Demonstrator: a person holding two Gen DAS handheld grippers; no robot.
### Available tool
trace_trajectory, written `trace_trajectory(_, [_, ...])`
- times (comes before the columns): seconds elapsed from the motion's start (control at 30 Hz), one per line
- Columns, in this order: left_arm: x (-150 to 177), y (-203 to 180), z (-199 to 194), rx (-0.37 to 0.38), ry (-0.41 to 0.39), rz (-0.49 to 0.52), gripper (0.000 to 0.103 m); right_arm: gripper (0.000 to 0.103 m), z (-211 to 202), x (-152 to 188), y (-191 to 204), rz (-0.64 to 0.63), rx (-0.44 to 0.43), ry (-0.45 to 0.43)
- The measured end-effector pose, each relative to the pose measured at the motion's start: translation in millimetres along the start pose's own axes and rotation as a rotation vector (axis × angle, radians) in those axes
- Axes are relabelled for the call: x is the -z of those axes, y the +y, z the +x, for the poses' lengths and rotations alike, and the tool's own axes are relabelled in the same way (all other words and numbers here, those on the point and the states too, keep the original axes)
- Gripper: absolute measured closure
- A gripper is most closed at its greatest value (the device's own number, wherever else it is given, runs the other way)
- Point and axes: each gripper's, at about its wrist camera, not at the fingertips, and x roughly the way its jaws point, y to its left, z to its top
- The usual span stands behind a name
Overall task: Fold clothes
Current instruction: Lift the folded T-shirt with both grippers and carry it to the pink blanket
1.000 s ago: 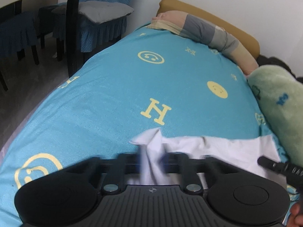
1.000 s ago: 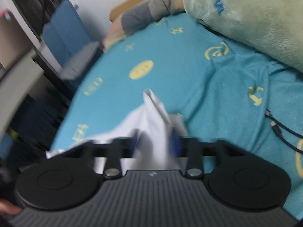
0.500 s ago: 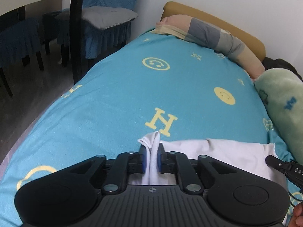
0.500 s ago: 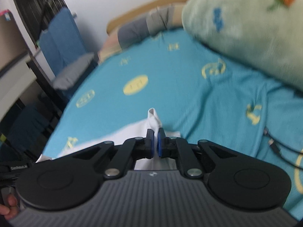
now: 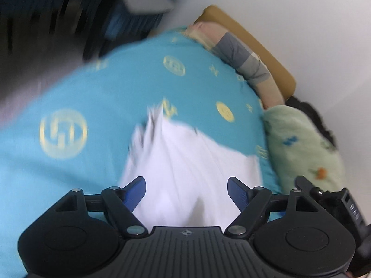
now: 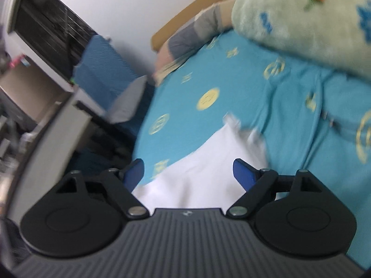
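One bed (image 5: 92,97) fills both views, its turquoise sheet smooth and slightly ribbed, printed with yellow rings, discs and letter shapes. Along its far edge runs a mustard headboard (image 5: 259,44) with a long pillow (image 5: 243,55) in grey, beige and pink bands. A plump, fuzzy green blanket (image 6: 301,20) with blue and orange motifs bulges at the bed's side. On the sheet lies the white garment (image 5: 190,162), soft thin cloth with shallow creases, its far corner ragged with blur. Left tongs (image 5: 186,192) are opening, blue pads wide apart, the cloth below and between them, unpinched. Right tongs (image 6: 187,173) are opening likewise, wide over the garment's other end.
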Motion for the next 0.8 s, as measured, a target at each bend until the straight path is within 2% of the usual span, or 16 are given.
trace_trajectory(0.13, [31,29,4,0.092,0.146,-0.218,0.023,0.016,-16,33,-16,0.202,-0.065,0.084])
trace_trajectory(0.2, [39,42,14,0.1,0.197,-0.312,0.023,0.017,-10,52,-29,0.322,-0.081,0.155])
trace_trajectory(0.27, [39,53,26,0.097,0.198,-0.391,0.024,0.017,-1,70,-42,0.442,-0.107,0.223])
trace_trajectory(0.33, [39,63,37,0.102,0.181,-0.472,0.029,0.017,14,81,-47,0.511,-0.123,0.265])
trace_trajectory(0.47, [35,79,55,0.109,0.151,-0.583,0.05,0.017,41,91,-50,0.563,-0.115,0.31])
trace_trajectory(0.53, [34,82,57,0.11,0.139,-0.602,0.062,0.017,49,93,-55,0.602,-0.12,0.303])
trace_trajectory(0.6, [34,83,53,0.127,0.116,-0.612,0.078,0.017,50,92,-61,0.637,-0.115,0.268])
trace_trajectory(0.7, [33,83,42,0.182,0.07,-0.629,0.088,0.017,43,88,-70,0.673,-0.101,0.205])
trace_trajectory(0.8, [29,77,36,0.22,0.021,-0.613,0.09,0.019,30,84,-78,0.689,-0.062,0.118])
